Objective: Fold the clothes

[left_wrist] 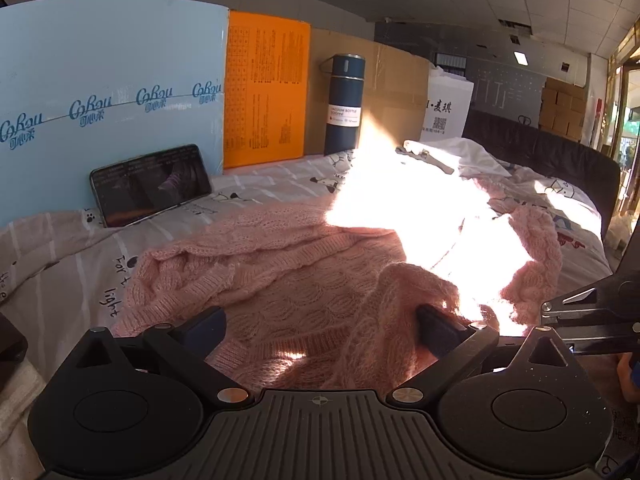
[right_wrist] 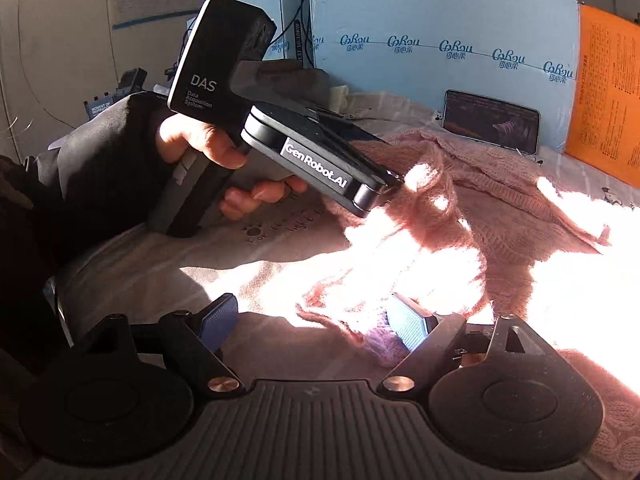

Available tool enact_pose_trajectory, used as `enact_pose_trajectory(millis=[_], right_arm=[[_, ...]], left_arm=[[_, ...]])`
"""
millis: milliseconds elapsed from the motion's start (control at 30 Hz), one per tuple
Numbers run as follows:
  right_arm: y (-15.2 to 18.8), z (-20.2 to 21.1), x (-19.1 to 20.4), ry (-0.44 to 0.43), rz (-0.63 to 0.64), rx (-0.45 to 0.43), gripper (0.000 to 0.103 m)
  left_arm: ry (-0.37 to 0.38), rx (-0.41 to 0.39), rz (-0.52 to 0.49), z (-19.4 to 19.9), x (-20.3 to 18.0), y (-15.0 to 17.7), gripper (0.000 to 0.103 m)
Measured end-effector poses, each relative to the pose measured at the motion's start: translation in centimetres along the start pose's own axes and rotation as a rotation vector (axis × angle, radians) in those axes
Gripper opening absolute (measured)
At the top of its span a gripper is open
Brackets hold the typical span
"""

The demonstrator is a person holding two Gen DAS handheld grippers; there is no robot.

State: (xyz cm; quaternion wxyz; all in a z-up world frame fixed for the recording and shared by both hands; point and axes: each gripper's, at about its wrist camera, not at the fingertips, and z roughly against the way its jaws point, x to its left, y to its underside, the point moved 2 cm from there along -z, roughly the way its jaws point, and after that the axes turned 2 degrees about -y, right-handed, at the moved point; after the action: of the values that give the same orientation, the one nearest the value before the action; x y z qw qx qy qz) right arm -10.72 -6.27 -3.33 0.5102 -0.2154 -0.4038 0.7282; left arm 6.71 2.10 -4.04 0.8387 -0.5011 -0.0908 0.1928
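Note:
A pink knitted sweater (left_wrist: 280,280) lies crumpled on a bed sheet (left_wrist: 72,264) printed with cartoons. My left gripper (left_wrist: 322,320) is open wide just above it, with knit lying between the fingers and a raised fold brushing the right finger (left_wrist: 436,324). In the right wrist view a hand (right_wrist: 208,148) holds the left gripper's body (right_wrist: 316,164), whose tip is buried in the sweater (right_wrist: 500,208). My right gripper (right_wrist: 314,320) is open low over the sheet. A frayed sweater edge (right_wrist: 352,320) lies beside its right pad (right_wrist: 408,320). Glare hides the sweater's middle.
A phone (left_wrist: 150,184) leans against a light blue board (left_wrist: 100,92). An orange board (left_wrist: 266,88), a dark blue vacuum bottle (left_wrist: 344,104) and cardboard (left_wrist: 396,80) line the back. A white garment (left_wrist: 464,156) lies at the far right. A dark bed frame (left_wrist: 560,152) bounds the right side.

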Motion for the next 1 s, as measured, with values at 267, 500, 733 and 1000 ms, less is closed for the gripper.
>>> enact_pose_trajectory(millis=[267,500,733,1000], right_arm=[[-0.8,4.6,-5.3,0.01,-0.268,-0.203,0.007],[-2.0,10.5,-9.7,-0.046,-0.509,-0.52,0.009],[-1.8,5.8,-3.9,-0.012,-0.158,-0.177,0.071],[-0.3,-0.2,0.2,-0.127,0.044,0.078,0.071]], left_arm=[[0.024,-0.082,0.014,1.4,0.1,-0.1,0.102],[0.071,-0.139,0.05,2.4,0.8,-0.3,0.103],[0.018,-0.068,0.062,1.3,1.1,0.1,0.103],[0.011,-0.063,0.068,1.3,1.3,0.3,0.103]])
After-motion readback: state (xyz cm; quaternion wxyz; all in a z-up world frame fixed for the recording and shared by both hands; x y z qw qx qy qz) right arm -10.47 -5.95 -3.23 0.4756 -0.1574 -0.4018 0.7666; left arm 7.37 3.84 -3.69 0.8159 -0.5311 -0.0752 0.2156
